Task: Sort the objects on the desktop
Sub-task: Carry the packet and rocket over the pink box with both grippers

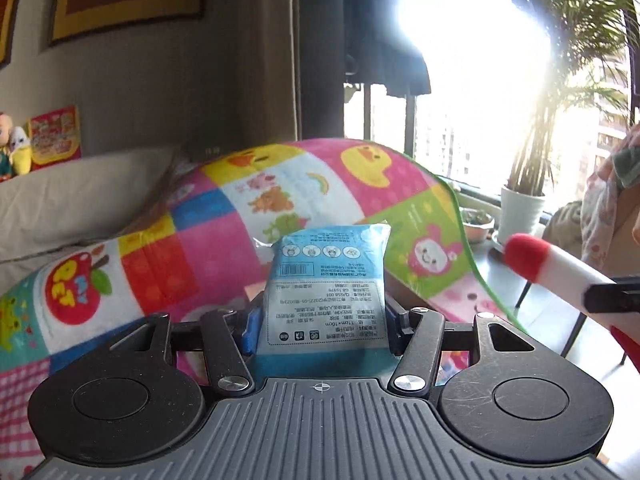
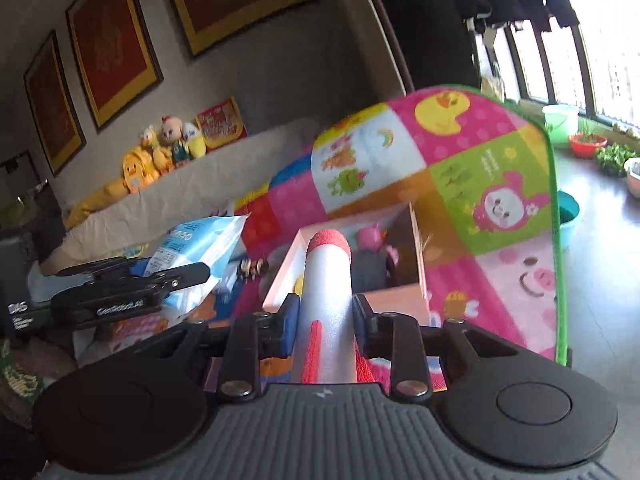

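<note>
Left gripper (image 1: 322, 332) pinches a blue packet (image 1: 326, 280), fingers pressed against its two sides. Packet stands upright between the fingers, printed back panel with barcode facing the camera, text upside down. It is lifted clear, with a colourful patchwork blanket (image 1: 224, 216) behind it

Right gripper (image 2: 326, 320) pinches a white foam rocket (image 2: 326, 284) with a red tip, fingers tight on the white body. Red fins show just below the grip. Rocket points forward and up along the fingers, its tip over the near wall of a pink box (image 2: 404, 296)

Pink box is open at the top and sits on the blanket. Inside it: a pink pig toy (image 2: 370, 240), partly hidden behind the rocket tip, with a dark shape below it that I cannot make out

From the right wrist view, the left gripper sits to the left of the box, holding the packet tilted, near but apart from the rocket. From the left wrist view, the rocket comes in from the right edge, red tip well right of the packet

Background: stuffed toys (image 2: 160, 152) lined along a beige ledge, framed pictures (image 2: 112, 44) on the wall, a potted palm (image 1: 524, 184) by the bright window
</note>
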Demonstrator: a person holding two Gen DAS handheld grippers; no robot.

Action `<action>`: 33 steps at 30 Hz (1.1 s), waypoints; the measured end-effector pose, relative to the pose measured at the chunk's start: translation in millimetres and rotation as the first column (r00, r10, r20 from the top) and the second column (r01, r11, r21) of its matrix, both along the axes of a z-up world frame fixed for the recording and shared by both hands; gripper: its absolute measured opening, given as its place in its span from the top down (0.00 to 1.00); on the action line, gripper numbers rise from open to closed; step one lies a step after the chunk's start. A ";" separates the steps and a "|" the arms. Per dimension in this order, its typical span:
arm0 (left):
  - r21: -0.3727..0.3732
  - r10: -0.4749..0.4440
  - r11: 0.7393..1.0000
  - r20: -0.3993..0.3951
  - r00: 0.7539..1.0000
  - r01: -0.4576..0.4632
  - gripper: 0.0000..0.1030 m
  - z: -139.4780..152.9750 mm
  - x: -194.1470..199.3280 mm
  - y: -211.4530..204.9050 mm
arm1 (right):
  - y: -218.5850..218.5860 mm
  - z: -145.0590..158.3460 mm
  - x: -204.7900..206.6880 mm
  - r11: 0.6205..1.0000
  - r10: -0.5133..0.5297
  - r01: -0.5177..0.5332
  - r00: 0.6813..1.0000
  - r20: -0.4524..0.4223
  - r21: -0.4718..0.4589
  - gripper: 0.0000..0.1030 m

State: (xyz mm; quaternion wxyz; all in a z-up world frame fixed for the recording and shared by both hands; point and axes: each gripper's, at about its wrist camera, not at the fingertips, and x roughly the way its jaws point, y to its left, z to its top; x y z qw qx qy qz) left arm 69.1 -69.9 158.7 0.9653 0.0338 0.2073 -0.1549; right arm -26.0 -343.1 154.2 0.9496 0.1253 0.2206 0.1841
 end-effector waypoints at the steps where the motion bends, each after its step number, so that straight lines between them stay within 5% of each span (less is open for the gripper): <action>1: -0.017 0.012 1.000 -0.009 1.000 -0.013 0.41 0.7 14.6 -4.0 | -4.3 7.0 -3.5 1.000 -0.020 0.020 0.999 0.035 -0.004 0.73; 7: -0.110 0.075 0.990 -0.152 0.986 -0.092 0.38 -27.1 97.8 -17.0 | -20.5 23.6 -11.0 0.997 -0.068 0.072 0.989 0.132 -0.024 0.73; 9: -0.136 0.063 0.986 -0.202 0.977 -0.092 0.24 -40.5 109.0 -14.6 | -22.8 22.4 -8.3 0.995 -0.085 0.090 0.988 0.131 -0.036 0.73; 15: -0.129 0.079 0.986 -0.168 0.983 -0.102 0.14 -57.8 83.0 14.6 | -27.2 13.5 6.8 0.992 -0.112 0.117 0.990 0.088 -0.053 0.73; 22: -0.034 0.177 0.983 -0.077 0.981 -0.180 0.08 -82.7 43.8 59.4 | -1.9 12.0 56.8 0.996 -0.070 0.070 0.998 0.001 -0.048 0.73; 27: -0.109 0.217 0.968 -0.108 0.970 -0.228 0.07 -105.6 32.1 95.7 | 33.1 9.0 117.7 0.995 -0.046 0.039 0.996 -0.075 -0.095 0.73; 33: -0.218 0.257 0.934 -0.135 0.957 -0.282 0.06 -126.3 27.8 130.8 | 58.0 -15.5 192.6 0.948 -0.122 0.090 0.989 -0.088 -0.307 0.73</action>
